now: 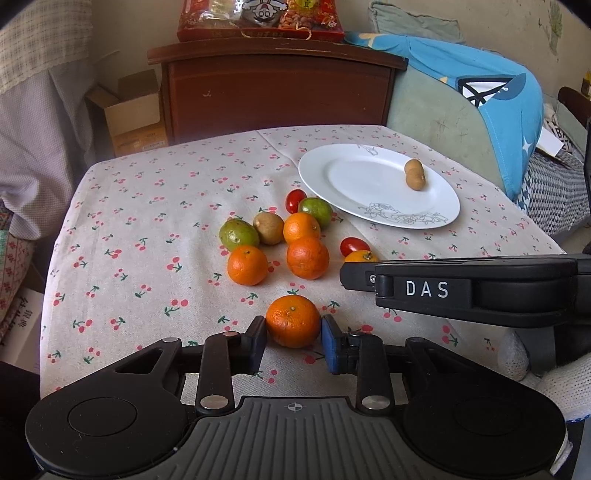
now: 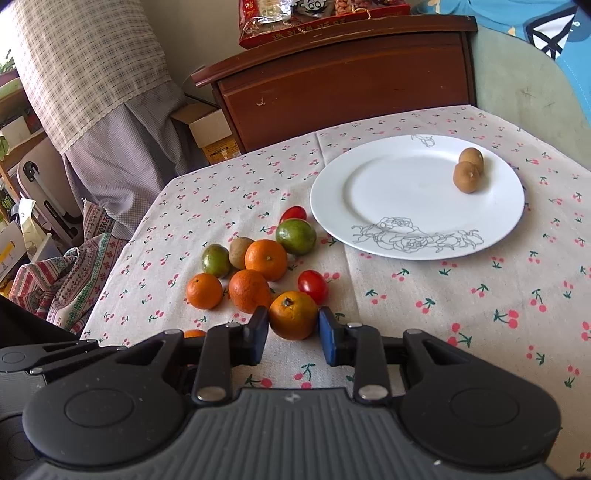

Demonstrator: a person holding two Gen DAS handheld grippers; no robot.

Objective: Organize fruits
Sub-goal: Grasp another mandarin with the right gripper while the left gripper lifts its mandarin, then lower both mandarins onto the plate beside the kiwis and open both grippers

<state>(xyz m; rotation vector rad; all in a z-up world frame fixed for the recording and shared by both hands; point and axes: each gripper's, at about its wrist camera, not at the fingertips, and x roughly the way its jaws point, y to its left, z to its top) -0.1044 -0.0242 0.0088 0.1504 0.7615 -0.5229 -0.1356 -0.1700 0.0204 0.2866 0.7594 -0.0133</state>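
A white plate [image 1: 354, 177] [image 2: 369, 192] lies on the cherry-print tablecloth and holds two small brown fruits [image 1: 414, 174] [image 2: 468, 170]. A loose group of oranges, green fruits, a brown fruit and red tomatoes [image 1: 291, 232] [image 2: 258, 266] lies beside it. My left gripper [image 1: 293, 334] has its pads against both sides of an orange [image 1: 293, 320] resting on the cloth. My right gripper [image 2: 293, 328] has its pads against both sides of another orange [image 2: 293, 314], next to a red tomato [image 2: 313, 285]. The right gripper body [image 1: 461, 291] crosses the left wrist view.
A dark wooden cabinet [image 1: 277, 85] [image 2: 343, 70] stands behind the table with a red snack pack [image 1: 258, 18] on top. An open cardboard box [image 1: 129, 110] sits on the floor at the left. A chair with blue cloth [image 1: 480, 92] stands at the right.
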